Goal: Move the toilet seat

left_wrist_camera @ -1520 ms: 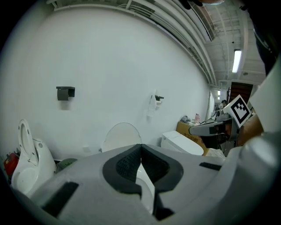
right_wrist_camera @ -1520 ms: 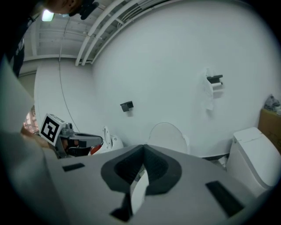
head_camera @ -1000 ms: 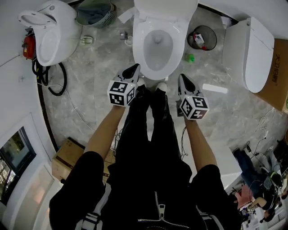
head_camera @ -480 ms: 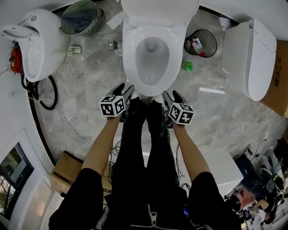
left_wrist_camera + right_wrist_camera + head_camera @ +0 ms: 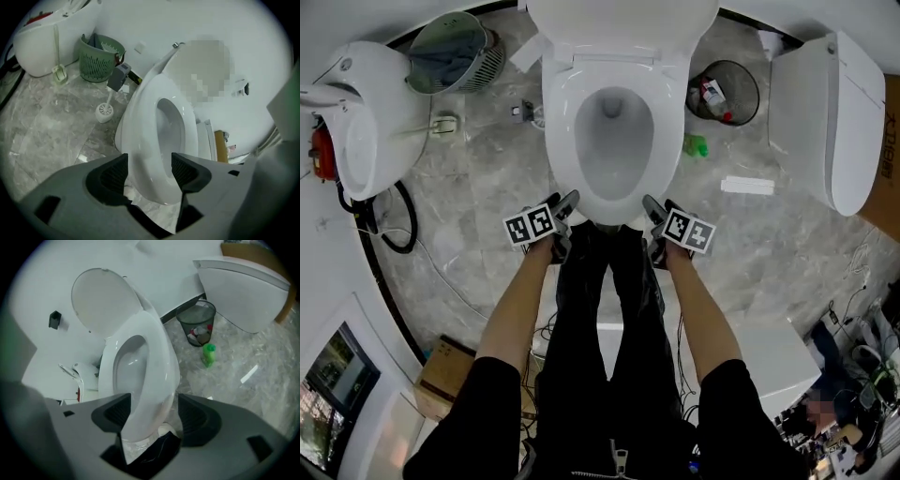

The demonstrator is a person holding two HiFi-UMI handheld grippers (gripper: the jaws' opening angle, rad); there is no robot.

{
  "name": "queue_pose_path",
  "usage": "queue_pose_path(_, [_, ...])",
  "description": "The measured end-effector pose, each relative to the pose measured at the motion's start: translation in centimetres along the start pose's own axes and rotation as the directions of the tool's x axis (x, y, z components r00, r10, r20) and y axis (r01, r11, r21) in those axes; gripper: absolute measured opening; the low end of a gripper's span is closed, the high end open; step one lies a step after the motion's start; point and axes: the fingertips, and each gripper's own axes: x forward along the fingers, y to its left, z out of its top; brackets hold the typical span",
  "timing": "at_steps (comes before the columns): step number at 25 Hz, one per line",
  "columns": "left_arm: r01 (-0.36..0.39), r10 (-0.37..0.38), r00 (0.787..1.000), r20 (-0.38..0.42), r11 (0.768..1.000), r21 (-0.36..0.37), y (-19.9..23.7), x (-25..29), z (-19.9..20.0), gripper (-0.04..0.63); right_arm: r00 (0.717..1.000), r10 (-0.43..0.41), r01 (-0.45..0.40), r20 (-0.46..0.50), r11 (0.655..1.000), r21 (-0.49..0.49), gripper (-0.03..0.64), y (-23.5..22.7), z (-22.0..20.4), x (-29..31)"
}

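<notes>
1. Compared with the earlier head view, both arms have come down. The left gripper (image 5: 563,202) and the right gripper (image 5: 659,206), which were held up over the shoes, now sit at the front of the toilet. Both pairs of jaws have just been opening.
2. Nearest us are the person's black trousers (image 5: 609,309), feet planted close in front of the bowl. We judge this stance puts both tools within reach of the rim.
3. In its own view the left gripper (image 5: 145,166) has its jaws spread wide. The front-left edge of the toilet seat (image 5: 145,131) stands between the pads, which are not clamped on it.
4. The right gripper (image 5: 153,411) mirrors this: jaws spread wide, with the front-right edge of the seat (image 5: 157,366) in the gap and no squeeze yet.
5. The toilet seat (image 5: 614,212) lies flat on the bowl, directly ahead of the feet. A tool at each front corner would let it be lifted evenly, so we read this as the approach before closing.
6. Behind the seat, the lid (image 5: 101,298) is already raised against the wall, leaving the seat free to swing up.
7. Farther off, well apart from the work, are several things:
   - a toilet brush (image 5: 105,110) and a green basket (image 5: 455,52) to the left;
   - a green bottle (image 5: 695,145) and a wire waste bin (image 5: 724,89) to the right;
   - spare toilet units at both sides.
</notes>
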Motion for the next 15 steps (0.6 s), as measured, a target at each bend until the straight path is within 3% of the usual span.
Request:
queue_pose_path(5, [0.039, -0.039, 0.999, 0.009, 0.998, -0.054, 0.5, 2.0, 0.9, 0.275, 0.999, 0.03, -0.031, 0.015, 0.994, 0.103, 0.311, -0.8, 0.9, 2.5])
queue_pose_path(7, [0.014, -0.014, 1.0, 0.002, 0.998, -0.062, 1.0, 2.2, 1.1, 0.197, 0.999, 0.044, -0.044, 0.003, 0.99, 0.132, 0.309, -0.5, 0.8, 3.1])
queue_pose_path(8, [0.007, -0.007, 1.0, -0.004, 0.998, -0.061, 1.2, 2.1, 1.1, 0.196, 0.999, 0.04, -0.038, -0.005, 0.989, 0.143, 0.26, -0.4, 0.7, 3.2])
queue_pose_path(11, [0.015, -0.017, 1.0, -0.019, 0.996, -0.086, 1.1, 1.9, 0.8, 0.181, 0.999, -0.002, 0.007, -0.034, 0.989, 0.148, 0.224, -0.9, 0.4, 3.0])
queue_pose_path(15, [0.035, -0.037, 0.999, -0.016, 0.993, -0.117, 0.5, 1.0, 1.3, 0.173, 0.998, 0.009, 0.001, -0.057, 0.986, 0.166, 0.218, -0.3, 0.7, 2.2])
